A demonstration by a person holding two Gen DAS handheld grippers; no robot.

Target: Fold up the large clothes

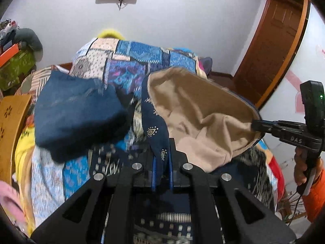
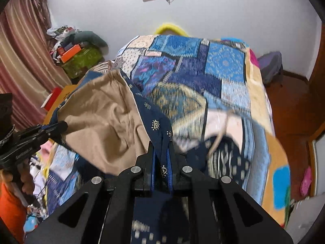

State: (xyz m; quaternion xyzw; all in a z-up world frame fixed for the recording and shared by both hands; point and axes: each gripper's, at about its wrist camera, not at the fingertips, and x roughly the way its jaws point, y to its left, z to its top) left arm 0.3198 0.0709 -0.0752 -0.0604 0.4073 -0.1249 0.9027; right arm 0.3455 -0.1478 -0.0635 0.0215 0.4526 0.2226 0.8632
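Note:
A navy garment with gold paisley prints [image 1: 156,130] and a beige lining [image 1: 203,118] hangs stretched between both grippers above the bed. My left gripper [image 1: 162,158] is shut on a navy edge of it at the bottom of the left wrist view. At the right of that view, my right gripper [image 1: 256,126] is shut on the other edge. The right wrist view shows my right gripper [image 2: 162,162] shut on the navy fabric [image 2: 156,122], with the beige lining [image 2: 101,118] running left to my left gripper [image 2: 62,126]. The garment's lower part is hidden behind the grippers.
Below lies a bed with a blue patchwork cover [image 2: 203,71] and a yellow pillow [image 2: 168,27] at its head. A blurred dark blue cloth [image 1: 77,113] sits at left. A green box [image 2: 81,61], curtain [image 2: 24,61], wooden door [image 1: 274,46] and a person's orange sleeve [image 1: 316,195] surround it.

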